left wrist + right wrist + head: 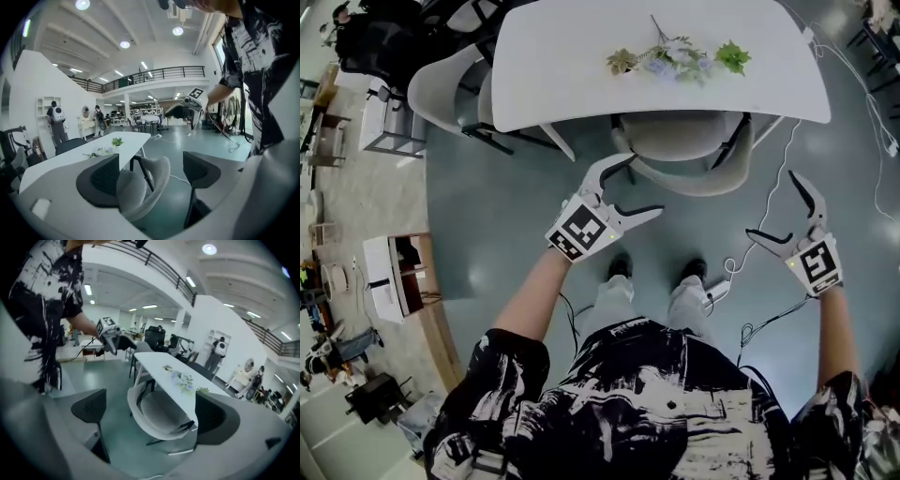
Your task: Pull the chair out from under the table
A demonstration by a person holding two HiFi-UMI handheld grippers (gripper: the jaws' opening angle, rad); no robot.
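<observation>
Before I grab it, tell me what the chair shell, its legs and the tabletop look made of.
Chair shell: likely moulded plastic, pale grey and matte, with a smooth one-piece curve.
Legs: thin dark struts, probably painted metal.
Tabletop: white and smooth with a slight sheen; laminate or painted board, can't tell which.

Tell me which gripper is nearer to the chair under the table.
Left. The left gripper, jaws open, hangs just beside the chair's left edge without gripping it. The right gripper, also open, sits farther off the chair's right side.
</observation>
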